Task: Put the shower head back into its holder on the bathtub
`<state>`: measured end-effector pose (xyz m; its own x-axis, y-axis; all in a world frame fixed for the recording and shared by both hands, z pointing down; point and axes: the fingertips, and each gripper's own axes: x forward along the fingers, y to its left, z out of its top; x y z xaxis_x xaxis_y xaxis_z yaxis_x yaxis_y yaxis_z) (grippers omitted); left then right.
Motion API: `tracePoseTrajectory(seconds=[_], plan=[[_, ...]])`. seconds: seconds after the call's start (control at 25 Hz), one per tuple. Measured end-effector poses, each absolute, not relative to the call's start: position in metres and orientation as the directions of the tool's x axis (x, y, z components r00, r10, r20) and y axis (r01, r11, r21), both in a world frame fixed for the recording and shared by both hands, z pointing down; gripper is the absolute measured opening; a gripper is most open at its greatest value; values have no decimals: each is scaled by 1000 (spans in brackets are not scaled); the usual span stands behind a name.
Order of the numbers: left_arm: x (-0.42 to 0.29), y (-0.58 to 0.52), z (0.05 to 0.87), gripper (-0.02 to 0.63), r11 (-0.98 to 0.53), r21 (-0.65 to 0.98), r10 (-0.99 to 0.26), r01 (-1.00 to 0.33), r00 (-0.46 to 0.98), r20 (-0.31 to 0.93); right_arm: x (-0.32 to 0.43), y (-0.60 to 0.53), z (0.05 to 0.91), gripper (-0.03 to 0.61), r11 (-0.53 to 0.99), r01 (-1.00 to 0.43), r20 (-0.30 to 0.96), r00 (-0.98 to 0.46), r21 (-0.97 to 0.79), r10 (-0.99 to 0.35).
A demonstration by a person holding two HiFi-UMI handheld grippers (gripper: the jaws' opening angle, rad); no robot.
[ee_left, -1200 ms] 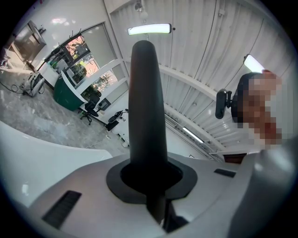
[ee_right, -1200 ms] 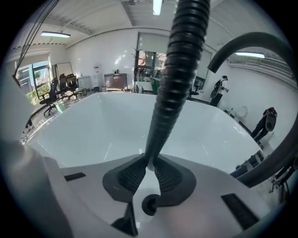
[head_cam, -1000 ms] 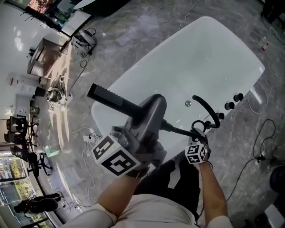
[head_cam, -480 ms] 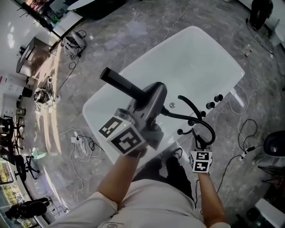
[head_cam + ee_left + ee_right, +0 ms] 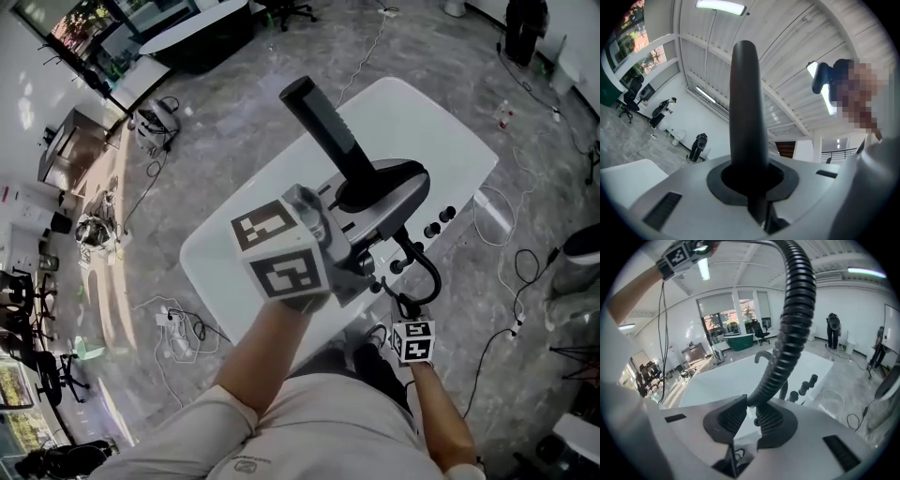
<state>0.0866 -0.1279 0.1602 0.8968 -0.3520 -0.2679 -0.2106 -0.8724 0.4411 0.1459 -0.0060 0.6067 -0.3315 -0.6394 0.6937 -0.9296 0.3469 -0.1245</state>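
Observation:
My left gripper (image 5: 373,187) is raised high over the white bathtub (image 5: 412,112) and shut on the black shower head (image 5: 323,122). The shower head's long bar juts up and away. In the left gripper view the black shower head (image 5: 746,103) stands upright between the closed jaws of the left gripper (image 5: 751,183). My right gripper (image 5: 405,307) is lower, at the tub's near rim, shut on the black ribbed hose (image 5: 429,274). In the right gripper view the hose (image 5: 790,329) rises from the pads of the right gripper (image 5: 749,409). The holder cannot be made out.
A curved spout (image 5: 763,355) and several black tap knobs (image 5: 439,221) stand on the tub's right rim. Cables and a power strip (image 5: 178,323) lie on the marble floor to the left, and more cable (image 5: 511,272) to the right. Office chairs and people are far off.
The left gripper has lifted the shower head higher and tipped it upward, closer to my head. The right gripper has come up with the hose and then stayed by the rim.

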Motion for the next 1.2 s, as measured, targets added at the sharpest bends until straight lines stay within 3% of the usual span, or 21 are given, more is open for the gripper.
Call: tracePoseTrajectory(seconds=[0.28,0.44,0.8,1.0,1.2], plan=[[112,-113,147,40,-887,451,-250,-99,924,-288,96,4,604,69,593,-805,691,-444,-27,-571],[125,-112,163,40,-857,513,-222,-51,935,-278,98,14,610,121,684,-729,725,-464,13,-509],[116,-119,164,40,-770,631,-194,92,909,-370,87,-18,593,162,847,-463,723,-487,262,-490],[107,-118,165,40,-761,641,-193,103,906,-376,53,-18,604,170,884,-223,734,-494,410,-465],[98,-121,168,40,-743,658,-204,122,895,-396,39,-29,609,165,849,-236,682,-513,473,-522]])
